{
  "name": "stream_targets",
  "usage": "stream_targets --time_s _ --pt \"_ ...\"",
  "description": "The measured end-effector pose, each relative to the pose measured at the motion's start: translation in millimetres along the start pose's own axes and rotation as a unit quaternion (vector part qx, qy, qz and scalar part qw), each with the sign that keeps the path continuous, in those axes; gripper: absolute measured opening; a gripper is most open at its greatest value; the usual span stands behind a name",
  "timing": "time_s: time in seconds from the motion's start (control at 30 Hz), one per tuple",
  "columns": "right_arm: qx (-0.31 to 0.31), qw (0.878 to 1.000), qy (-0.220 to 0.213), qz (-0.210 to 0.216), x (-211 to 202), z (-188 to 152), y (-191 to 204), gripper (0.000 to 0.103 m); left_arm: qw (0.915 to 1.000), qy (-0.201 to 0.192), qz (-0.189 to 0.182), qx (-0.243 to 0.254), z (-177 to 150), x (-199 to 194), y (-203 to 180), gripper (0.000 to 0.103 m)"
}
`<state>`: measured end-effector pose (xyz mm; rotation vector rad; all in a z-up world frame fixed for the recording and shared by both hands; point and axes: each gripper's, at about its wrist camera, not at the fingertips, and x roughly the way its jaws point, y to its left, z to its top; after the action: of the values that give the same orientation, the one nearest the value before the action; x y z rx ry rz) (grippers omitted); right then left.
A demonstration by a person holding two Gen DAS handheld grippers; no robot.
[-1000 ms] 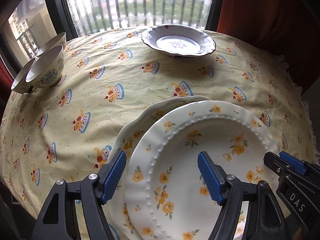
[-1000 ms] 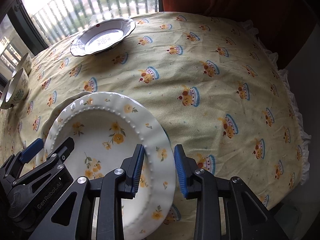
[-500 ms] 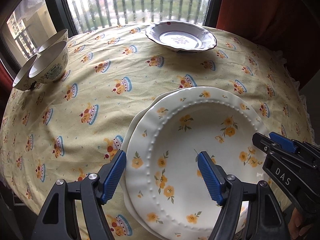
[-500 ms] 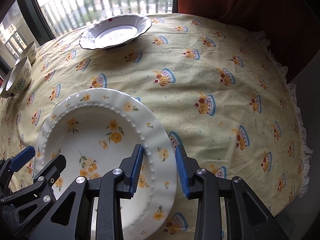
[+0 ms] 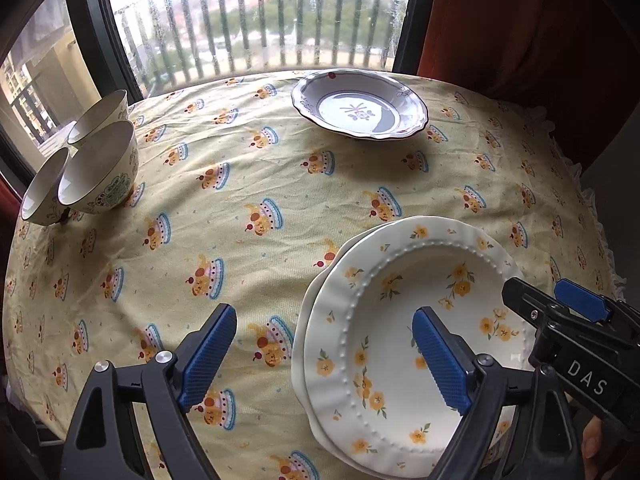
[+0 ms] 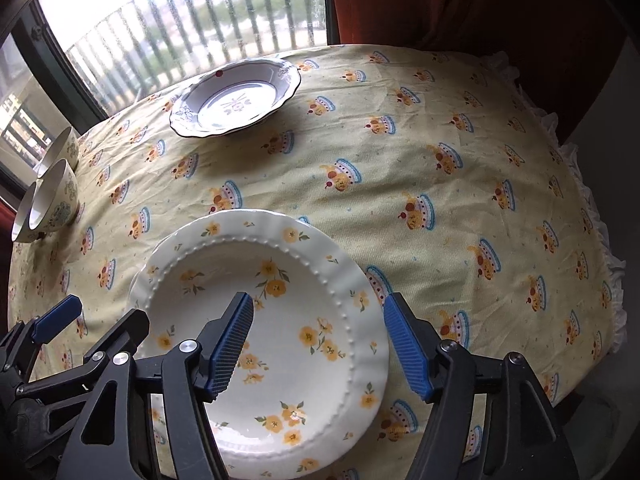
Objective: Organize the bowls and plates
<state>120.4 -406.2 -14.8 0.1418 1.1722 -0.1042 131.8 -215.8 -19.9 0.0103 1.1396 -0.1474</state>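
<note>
Opening w/ nothing pinched, both grippers, left (image 5: pixel 324 356) & right (image 6: pixel 320 344), hang over stacked plates (image 6: pixel 280 320) on bench (image 5: pixel 280 184), jaws released.

This looks like a dining corner in a home, high up in an apartment building. The tabletop (image 5: pixel 280 184) wears a yellow frilled cloth (image 6: pixel 460 184) printed with cupcakes, and on it sit household crockery: flowered plates (image 5: pixel 408 320), a scalloped purple-trimmed dish (image 5: pixel 360 106) and patterned rice bowls (image 5: pixel 96 172). Behind it a dark-framed window (image 5: pixel 256 24) opens onto balcony railings, treetops and neighbouring blocks, with a rust-red curtain (image 5: pixel 520 28) hanging beside it.
</note>
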Motion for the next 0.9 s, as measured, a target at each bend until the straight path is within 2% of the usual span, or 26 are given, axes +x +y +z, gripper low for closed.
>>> stream_targets --time_s 0.13,0.37,0.53,0.7,0.9 --pt "0.025 1.000 -0.009 0.010 -9.9 4.4 8.4 0.074 0.9998 -0.010 -0.018 0.006 11.8 -8.4 14.3 0.095" --pt "0.024 0.999 -0.036 -0.009 -30.4 29.6 31.9 0.076 0.9986 -0.039 -0.029 0.020 49.1 -19.2 32.5 0.095" --pt "0.022 0.998 -0.055 -0.008 -36.3 57.3 42.1 0.076 0.9973 -0.069 -0.022 -0.001 77.5 -21.8 43.2 0.096" --pt "0.019 0.997 -0.075 0.027 -30.3 96.2 45.3 0.076 0.9971 -0.072 -0.009 -0.024 111.9 -7.9 48.2 0.096" --pt "-0.007 0.996 -0.079 0.035 -4.8 146.1 46.1 0.076 0.9956 -0.084 0.015 -0.038 149.8 7.7 43.2 0.096"
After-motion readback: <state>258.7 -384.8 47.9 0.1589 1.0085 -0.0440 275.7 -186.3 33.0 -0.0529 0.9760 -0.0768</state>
